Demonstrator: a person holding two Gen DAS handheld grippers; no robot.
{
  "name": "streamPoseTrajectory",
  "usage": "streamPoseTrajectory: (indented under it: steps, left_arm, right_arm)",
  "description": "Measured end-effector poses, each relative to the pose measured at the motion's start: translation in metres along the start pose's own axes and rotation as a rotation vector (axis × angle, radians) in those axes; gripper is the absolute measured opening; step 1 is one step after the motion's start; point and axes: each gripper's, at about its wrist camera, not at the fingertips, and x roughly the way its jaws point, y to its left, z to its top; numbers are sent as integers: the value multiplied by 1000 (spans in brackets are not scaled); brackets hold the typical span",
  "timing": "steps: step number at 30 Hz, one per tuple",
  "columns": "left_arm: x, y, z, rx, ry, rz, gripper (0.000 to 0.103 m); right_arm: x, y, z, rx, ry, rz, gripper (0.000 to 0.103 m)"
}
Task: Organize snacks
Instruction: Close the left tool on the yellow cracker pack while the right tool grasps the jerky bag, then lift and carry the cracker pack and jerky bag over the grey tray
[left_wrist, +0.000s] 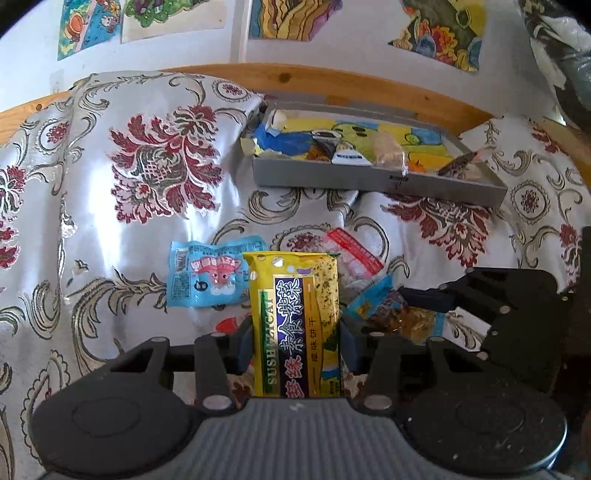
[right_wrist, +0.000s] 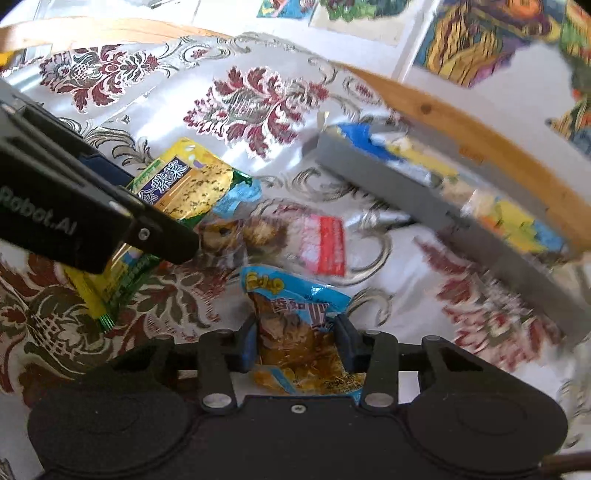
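While the left hand-held gripper (left_wrist: 295, 347) clamps the yellow packet (left_wrist: 295, 325), the right hand-held gripper (right_wrist: 295, 343) pinches the blue packet (right_wrist: 299, 332).

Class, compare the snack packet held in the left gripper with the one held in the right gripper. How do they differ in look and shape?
The yellow seaweed cracker packet is long, flat and opaque with a purple label band; the blue-edged packet is shorter, crinkled, and shows brown glossy food. The yellow packet sits in the left gripper, the blue-edged packet in the right gripper. Both are sealed, clamped between fingers, above the patterned cloth.
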Motion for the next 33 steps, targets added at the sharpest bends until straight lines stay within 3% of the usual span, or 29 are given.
streamPoseTrajectory:
  steps: [6, 16, 33]
  left_arm:
    - [-1, -1, 16, -23, -39, 9, 51]
    - [8, -28, 77, 24, -112, 29, 51]
    - [52, -61, 169, 66, -210, 83, 51]
  right_arm:
    - [-22, -15, 12, 37, -95, -92, 44]
    - [-39, -63, 29, 186, -284, -246, 45]
    - [-32, -154, 42, 379, -433, -380, 45]
